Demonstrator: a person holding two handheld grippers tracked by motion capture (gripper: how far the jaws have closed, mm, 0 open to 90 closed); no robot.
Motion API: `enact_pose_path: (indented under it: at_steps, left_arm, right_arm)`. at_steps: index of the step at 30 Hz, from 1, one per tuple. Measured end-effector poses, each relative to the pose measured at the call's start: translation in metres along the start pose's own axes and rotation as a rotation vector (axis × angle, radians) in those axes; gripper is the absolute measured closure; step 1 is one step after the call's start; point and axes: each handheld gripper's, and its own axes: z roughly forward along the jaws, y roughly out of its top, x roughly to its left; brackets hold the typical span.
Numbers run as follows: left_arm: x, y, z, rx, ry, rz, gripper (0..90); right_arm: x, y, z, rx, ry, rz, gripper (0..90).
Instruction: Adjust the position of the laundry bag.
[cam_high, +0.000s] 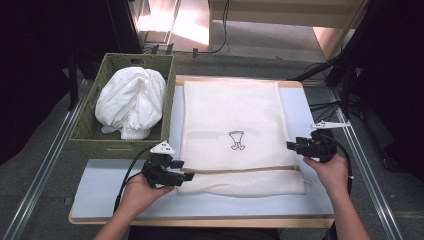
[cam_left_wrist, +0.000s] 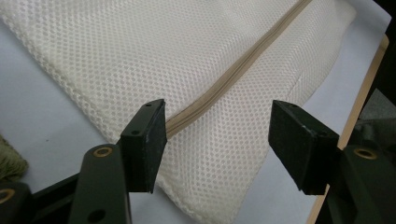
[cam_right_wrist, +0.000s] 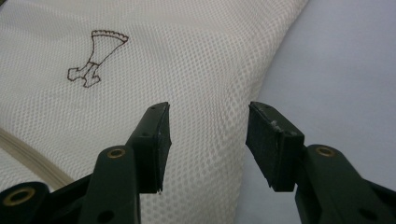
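mesh bag (cam_high: 235, 135): cream, flat on the pale mat (cam_high: 110, 185) in the middle of the tabletop (cam_high: 200, 220); long side runs away from the person.
zip (cam_high: 240, 170): tan, crosses the bag near its near edge, left to right.
emblem (cam_high: 236, 139): small dark outline mid-bag; seen in high view and right gripper view (cam_right_wrist: 95, 56).
left tongs (cam_high: 187, 176): released, at the bag's near-left corner by the zip end.
left gripper view: jaws wide apart, zip (cam_left_wrist: 233, 74) running up between them, bag corner (cam_left_wrist: 205, 186) under them, pads not pressing; mesh weave is readable here, not from above.
right tongs (cam_high: 291, 145): released, just at the bag's right edge, above the zip line.
right gripper view: jaws apart over the bag's edge (cam_right_wrist: 210, 154), bare mat (cam_right_wrist: 345, 70) on one side; no cloth pinched.
basket (cam_high: 90, 135): green, woven, left of the bag, touching the mat's edge; seen in high view.
white cloth (cam_high: 131, 102): bundled, piled above the basket rim.
edges: bag's far end reaches the tabletop's far edge; basket crowds the left.
open room: bare mat strip along the near edge and down the right side.
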Motion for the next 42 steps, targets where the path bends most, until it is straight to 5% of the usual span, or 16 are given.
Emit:
enact_pose_path:
  at_steps: [9, 22, 29, 36, 42]
  left_arm:
    - [-0.004, 0.006, 0.006, -0.015, 0.008, 0.031, 33.4]
    - [-0.018, 0.023, 0.023, 0.042, -0.017, 0.083, 36.7]
    - [-0.023, 0.032, 0.031, 0.033, -0.033, 0.099, 38.6]
    - [-0.03, 0.04, 0.044, 0.057, -0.051, 0.127, 38.9]
    - [-0.034, 0.045, 0.052, 0.063, -0.067, 0.147, 38.9]
  right_arm:
    - [0.001, -0.009, -0.009, 0.005, -0.014, -0.002, 52.5]
    - [0.006, -0.026, -0.027, -0.002, -0.041, 0.002, 56.2]
    - [0.005, -0.038, -0.041, -0.032, -0.061, 0.026, 68.3]
    - [0.003, -0.048, -0.041, 0.008, -0.039, 0.081, 86.2]
    - [-0.002, -0.053, -0.038, 0.018, -0.02, 0.115, 90.0]
